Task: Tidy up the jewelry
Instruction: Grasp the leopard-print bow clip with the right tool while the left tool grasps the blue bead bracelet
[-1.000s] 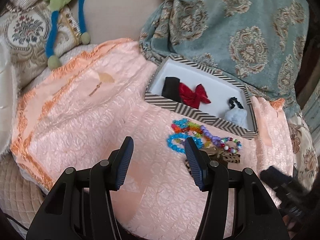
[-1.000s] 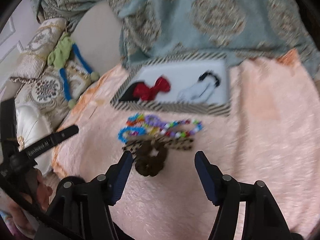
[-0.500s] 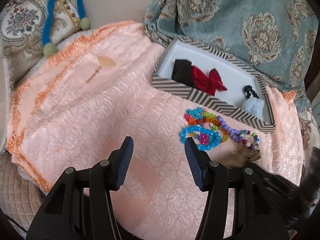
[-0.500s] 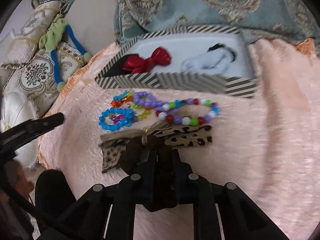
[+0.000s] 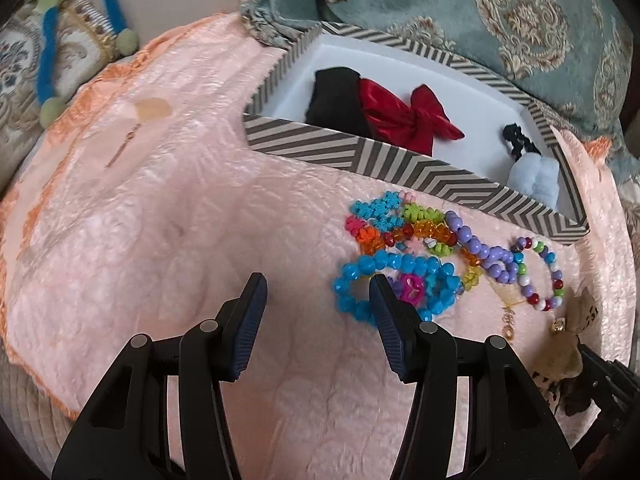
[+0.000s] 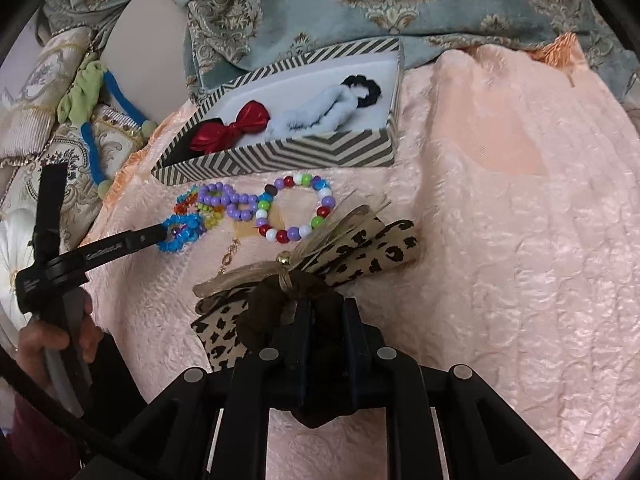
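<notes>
Two grippers working | right (image 6: 316,320) pinching scrunchie (image 6: 272,304) | left (image 5: 316,316) gaping, empty, nearing blue bracelet (image 5: 394,290) | risk: bow (image 6: 360,248) snagging beads.

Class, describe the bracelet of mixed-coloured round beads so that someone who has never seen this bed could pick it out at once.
Find the striped box on the peach blanket; a cluster of bead bracelets lies just in front of it. The mixed-bead bracelet is the open ring at the cluster's right end, beside the leopard-print bow. Only it mixes red, white, green and purple round beads.

A peach quilted blanket (image 5: 168,216) lies beside a teal patterned throw (image 5: 480,12) and embroidered cushions (image 6: 80,148).
</notes>
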Action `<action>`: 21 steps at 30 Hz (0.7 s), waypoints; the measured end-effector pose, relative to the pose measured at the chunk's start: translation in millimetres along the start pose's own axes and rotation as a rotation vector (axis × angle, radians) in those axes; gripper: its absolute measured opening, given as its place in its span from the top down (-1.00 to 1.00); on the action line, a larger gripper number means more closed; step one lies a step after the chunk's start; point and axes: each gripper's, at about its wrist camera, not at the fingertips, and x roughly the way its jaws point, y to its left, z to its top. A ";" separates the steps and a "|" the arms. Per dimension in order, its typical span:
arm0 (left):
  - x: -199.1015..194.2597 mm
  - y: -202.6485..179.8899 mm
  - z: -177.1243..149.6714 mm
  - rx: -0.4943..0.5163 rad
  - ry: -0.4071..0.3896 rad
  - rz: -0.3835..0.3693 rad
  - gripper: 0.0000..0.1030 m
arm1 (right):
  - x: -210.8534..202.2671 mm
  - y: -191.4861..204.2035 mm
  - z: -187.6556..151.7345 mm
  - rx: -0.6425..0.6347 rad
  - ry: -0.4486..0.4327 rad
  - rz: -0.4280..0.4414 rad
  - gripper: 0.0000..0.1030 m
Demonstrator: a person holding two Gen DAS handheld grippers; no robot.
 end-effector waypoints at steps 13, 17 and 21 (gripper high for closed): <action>-34.4 16.6 -0.3 -0.023 -0.039 -0.171 0.85 | -30.3 6.0 6.8 0.011 -0.111 0.033 0.74; -59.7 22.9 2.9 -0.038 -0.072 -0.201 0.85 | -45.9 14.0 11.4 0.000 -0.144 0.040 0.74; -81.7 24.0 7.1 -0.033 -0.112 -0.190 0.85 | -61.8 23.5 17.2 -0.015 -0.182 0.050 0.74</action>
